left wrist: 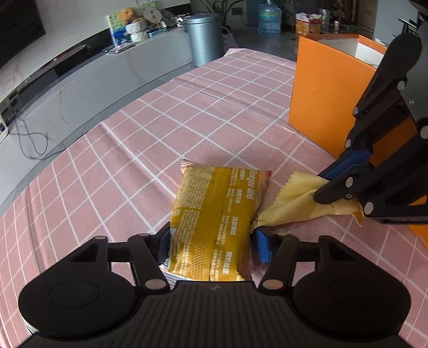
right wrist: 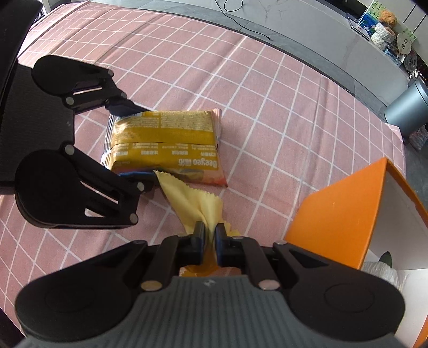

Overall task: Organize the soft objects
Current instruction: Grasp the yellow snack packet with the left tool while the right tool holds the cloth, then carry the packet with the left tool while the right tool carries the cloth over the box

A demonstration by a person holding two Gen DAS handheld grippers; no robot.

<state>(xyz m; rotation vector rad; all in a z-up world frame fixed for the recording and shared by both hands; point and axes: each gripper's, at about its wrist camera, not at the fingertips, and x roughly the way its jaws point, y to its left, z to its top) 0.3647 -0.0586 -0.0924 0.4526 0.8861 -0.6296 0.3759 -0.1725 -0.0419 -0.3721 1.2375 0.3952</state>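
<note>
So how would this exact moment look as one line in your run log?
left gripper: astride yellow packet | right gripper: shut on yellow cloth | orange box: open, beside

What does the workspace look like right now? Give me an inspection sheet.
Surface: table under a pink checked cloth, some creases.
Job's things: yellow packet lying flat; yellow cloth beside it, one corner at the packet's edge; orange box open, standing at the far right.
Clutter: nothing seen on the cloth.
Grippers: left gripper straddles the packet's near end, contact unclear; right gripper shut on the yellow cloth.
Cables: a dark cable on the floor beside the table.
Surroundings: grey bin, water bottle, low cabinet with plush toys.
</note>
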